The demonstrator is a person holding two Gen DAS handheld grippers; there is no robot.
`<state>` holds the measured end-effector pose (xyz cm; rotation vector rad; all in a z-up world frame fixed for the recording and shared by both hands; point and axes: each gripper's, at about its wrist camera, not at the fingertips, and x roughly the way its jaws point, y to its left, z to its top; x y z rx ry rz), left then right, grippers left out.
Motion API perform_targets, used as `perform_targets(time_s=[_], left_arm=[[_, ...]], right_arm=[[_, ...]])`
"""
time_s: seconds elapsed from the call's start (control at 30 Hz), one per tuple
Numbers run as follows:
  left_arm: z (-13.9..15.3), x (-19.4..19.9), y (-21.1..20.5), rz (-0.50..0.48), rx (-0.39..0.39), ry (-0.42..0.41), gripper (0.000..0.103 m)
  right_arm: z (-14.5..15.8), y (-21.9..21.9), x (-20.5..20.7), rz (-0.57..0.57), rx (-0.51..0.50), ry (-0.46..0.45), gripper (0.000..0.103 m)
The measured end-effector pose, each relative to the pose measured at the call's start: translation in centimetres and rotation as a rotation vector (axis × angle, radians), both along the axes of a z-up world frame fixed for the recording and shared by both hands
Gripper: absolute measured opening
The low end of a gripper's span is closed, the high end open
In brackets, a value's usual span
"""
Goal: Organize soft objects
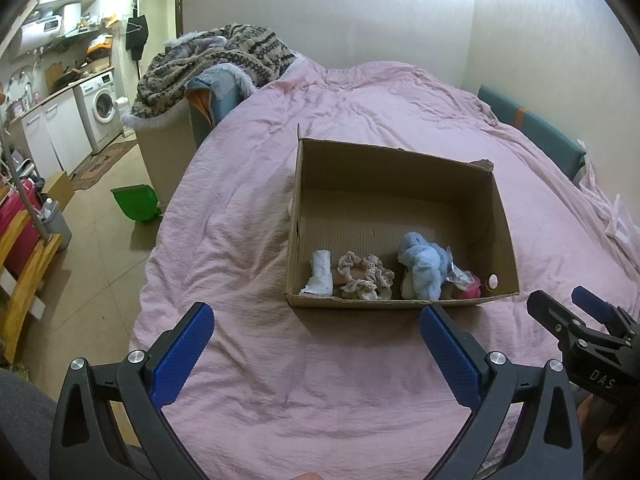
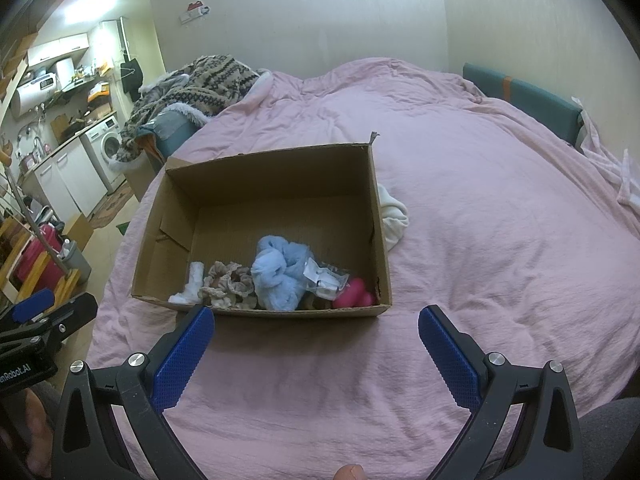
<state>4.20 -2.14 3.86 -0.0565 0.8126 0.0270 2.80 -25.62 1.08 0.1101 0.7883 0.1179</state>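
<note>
Hovering wide open and empty, both tools (image 1: 316, 328) (image 2: 316, 330) face the box (image 1: 400, 304) ahead.

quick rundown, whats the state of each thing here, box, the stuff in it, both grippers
cardboard box: open, upright on the pink bedspread
blue fluffy toy: in box, near front wall
beige scrunchie: in box, beside blue toy
white cloth roll: in box, left end
pink toy: in box, right corner
white cloth: outside, against box
left gripper: open, empty
right gripper: open, empty

Pink bedspread (image 1: 360, 96) across the bed, patterned knit blanket (image 1: 208, 64) heaped at its far left corner, green dustpan (image 1: 134, 202) on the floor left of it, washing machine (image 1: 100, 106) beyond, teal headboard (image 1: 532, 128) right.
</note>
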Motion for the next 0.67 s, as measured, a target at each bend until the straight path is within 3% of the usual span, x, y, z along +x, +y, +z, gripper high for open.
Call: perform_targets(time_s=[0.67], left_arm=[[-0.16, -0.04, -0.46, -0.001, -0.012, 0.006, 0.102]], right_arm=[[-0.03, 0.02, -0.03, 0.001, 0.001, -0.002, 0.103]])
